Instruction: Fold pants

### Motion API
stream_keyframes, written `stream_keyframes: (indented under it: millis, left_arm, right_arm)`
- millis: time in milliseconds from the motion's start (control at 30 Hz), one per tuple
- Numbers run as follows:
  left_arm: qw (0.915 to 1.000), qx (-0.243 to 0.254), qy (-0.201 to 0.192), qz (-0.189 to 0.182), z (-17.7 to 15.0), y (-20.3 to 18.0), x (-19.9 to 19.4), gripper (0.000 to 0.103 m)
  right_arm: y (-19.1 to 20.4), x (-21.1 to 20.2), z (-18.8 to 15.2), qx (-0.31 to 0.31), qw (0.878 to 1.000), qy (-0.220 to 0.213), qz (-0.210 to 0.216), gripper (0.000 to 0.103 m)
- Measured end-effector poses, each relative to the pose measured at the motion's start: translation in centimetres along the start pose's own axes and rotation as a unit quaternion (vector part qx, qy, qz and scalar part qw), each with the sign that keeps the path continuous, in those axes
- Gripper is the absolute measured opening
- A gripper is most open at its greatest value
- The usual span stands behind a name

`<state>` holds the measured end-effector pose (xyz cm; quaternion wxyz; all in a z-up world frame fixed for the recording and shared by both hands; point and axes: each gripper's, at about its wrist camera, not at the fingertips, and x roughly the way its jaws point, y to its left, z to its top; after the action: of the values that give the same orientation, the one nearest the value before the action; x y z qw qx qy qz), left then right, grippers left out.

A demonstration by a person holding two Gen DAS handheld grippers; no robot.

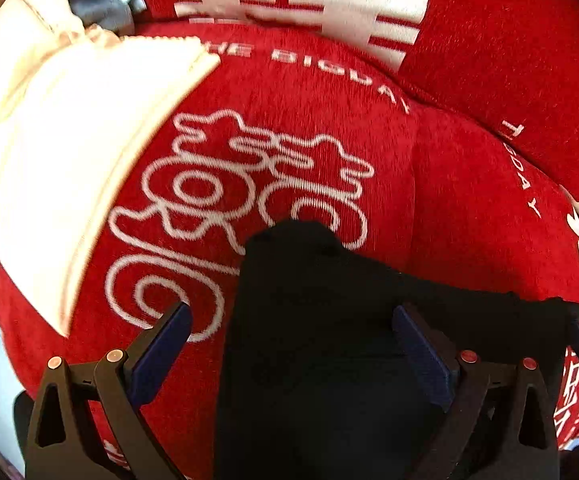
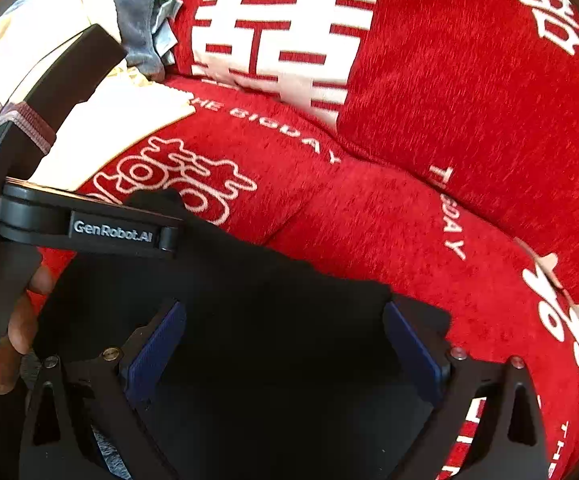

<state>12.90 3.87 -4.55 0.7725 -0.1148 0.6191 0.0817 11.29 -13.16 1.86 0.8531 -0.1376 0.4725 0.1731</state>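
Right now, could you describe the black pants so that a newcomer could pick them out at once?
Start from the red cover with white lettering that fills both views. At its near edge, between the left gripper's spread blue pads, lies a dark folded garment: the black pants. They are the only plain black cloth here; the neighbouring cream garment and grey cloth are pale.

A big soft red seat cover point(image 1: 329, 128) with white letters and curly white shapes carries the things. Black pants point(image 1: 321, 340) lie bunched on it at the front. A folded cream cloth point(image 1: 69, 152) lies on it at the left. A red cushion point(image 2: 449, 80) with big white signs leans behind.
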Motion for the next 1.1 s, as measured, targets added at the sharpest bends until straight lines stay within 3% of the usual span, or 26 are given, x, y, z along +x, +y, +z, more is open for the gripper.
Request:
stream_keyframes:
  millis: [67, 167, 300, 400, 500, 633, 700, 767, 967, 1100]
  left_arm:
    - [0.9998, 0.017, -0.004, 0.008, 0.0, -0.5, 0.1, 0.101]
    - [0.999, 0.035, -0.01, 0.026, -0.2, -1.1, 0.3, 0.103]
    - [0.9992, 0.033, -0.004, 0.02, -0.1, -1.1, 0.1, 0.103]
    - [0.9994, 0.021, -0.027, -0.009, 0.1, -0.6, -1.8, 0.103]
    - [0.9986, 0.02, -0.047, -0.014, 0.0, -0.6, -3.1, 0.103]
    - [0.9991, 0.035, -0.022, 0.007, -0.5, -1.2, -1.9, 0.103]
    - [0.9994, 0.032, 0.004, 0.012, -0.7, -1.0, -0.6, 0.103]
    - [0.9998, 0.015, 0.009, -0.007, -1.1, -0.4, -0.2, 0.103]
    - [0.9984, 0.055, 0.006, -0.007, -2.9, -1.0, -1.6, 0.103]
    - [0.9968, 0.079, 0.007, -0.013, -5.7, -1.3, -2.3, 0.103]
  right_arm:
    - [-0.5, 1.1, -0.4, 0.007, 1.0, 0.025, -0.003, 0.1]
    - [-0.9, 1.3, -0.6, 0.014, 1.0, 0.023, 0.003, 0.101]
    - [-0.6, 0.9, -0.4, 0.008, 1.0, 0.027, -0.01, 0.101]
    - [-0.5, -0.9, 0.1, 0.017, 1.0, 0.0, -0.017, 0.101]
    - [-0.5, -2.3, 0.8, 0.027, 0.999, -0.023, -0.011, 0.101]
    - [-0.2, -1.2, 1.3, 0.027, 1.0, 0.0, -0.005, 0.101]
    - [-0.1, 0.3, 0.7, 0.03, 0.999, 0.032, 0.0, 0.101]
    - [0.0, 1.2, -0.3, 0.028, 0.998, 0.057, -0.006, 0.101]
    - [0.1, -1.0, -3.0, 0.043, 0.997, 0.057, -0.004, 0.102]
    - [0.6, -2.7, -5.3, 0.061, 0.997, 0.05, -0.006, 0.102]
